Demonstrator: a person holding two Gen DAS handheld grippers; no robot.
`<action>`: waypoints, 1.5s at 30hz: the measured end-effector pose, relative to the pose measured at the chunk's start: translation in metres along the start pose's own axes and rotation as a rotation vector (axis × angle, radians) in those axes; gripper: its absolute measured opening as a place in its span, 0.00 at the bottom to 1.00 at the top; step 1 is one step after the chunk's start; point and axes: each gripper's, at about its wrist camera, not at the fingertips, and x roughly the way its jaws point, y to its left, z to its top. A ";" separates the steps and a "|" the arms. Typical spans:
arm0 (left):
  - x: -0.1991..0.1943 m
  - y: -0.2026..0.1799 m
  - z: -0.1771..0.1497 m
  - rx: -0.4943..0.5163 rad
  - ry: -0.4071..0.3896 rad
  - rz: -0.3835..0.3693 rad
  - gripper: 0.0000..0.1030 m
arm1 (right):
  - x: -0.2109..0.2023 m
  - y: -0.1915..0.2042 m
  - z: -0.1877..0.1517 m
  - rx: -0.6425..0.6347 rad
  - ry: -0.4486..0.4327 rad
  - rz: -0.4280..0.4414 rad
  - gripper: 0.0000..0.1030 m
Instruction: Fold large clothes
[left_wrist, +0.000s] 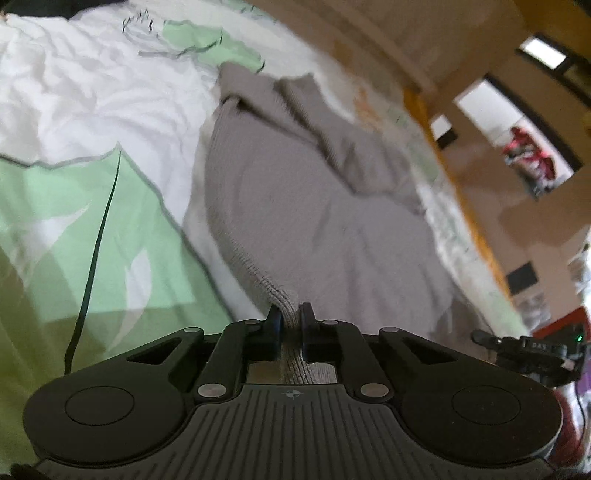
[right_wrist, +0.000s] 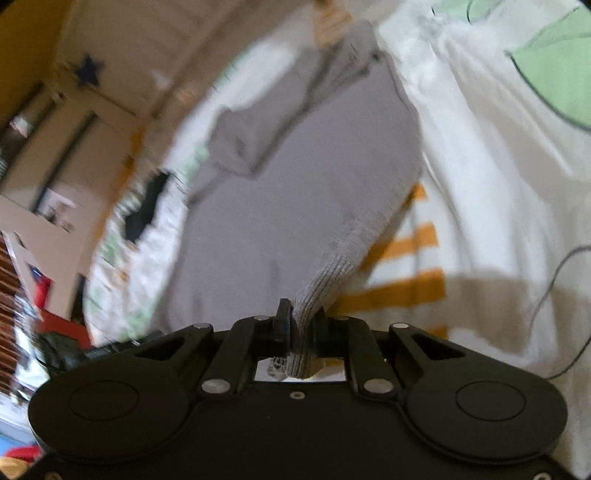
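The grey sweater (left_wrist: 295, 206) is spread out on the bed, stretching away ahead of both tongs, and each one has a corner of its ribbed hem. In the left wrist view the left gripper (left_wrist: 290, 325) has its jaws pinched nearly together with the ribbed edge squeezed between them, a strip of knit running back through the gap toward the camera. The right gripper (right_wrist: 301, 328) is the same deal in its own view: jaws clamped on a bunched bit of ribbed hem, with the end of the fabric poking out behind the fingers. From each grip the cloth rises off the bed a little, then lies flat further ahead (both views are pretty blurry, so finer detail is hard to make out). A sleeve (right_wrist: 236, 147) lies folded across the body ahead and to the left of the right gripper.

Under the sweater is a white duvet (left_wrist: 74, 103) with pale green patches, off to the left of the left gripper. Just right of the right gripper there's an orange-striped cloth (right_wrist: 402, 291) peeking out from under the hem. A thin dark cable (left_wrist: 94, 258) runs across the green patch left of the left gripper.
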 end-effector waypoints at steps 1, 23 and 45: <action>-0.001 -0.002 0.003 -0.012 -0.023 -0.016 0.09 | -0.004 0.000 0.002 0.013 -0.024 0.034 0.19; 0.035 -0.015 0.166 -0.112 -0.373 -0.149 0.09 | 0.012 0.027 0.165 -0.011 -0.336 0.203 0.18; 0.128 0.027 0.228 -0.138 -0.399 0.041 0.59 | 0.137 -0.040 0.259 0.034 -0.362 0.009 0.73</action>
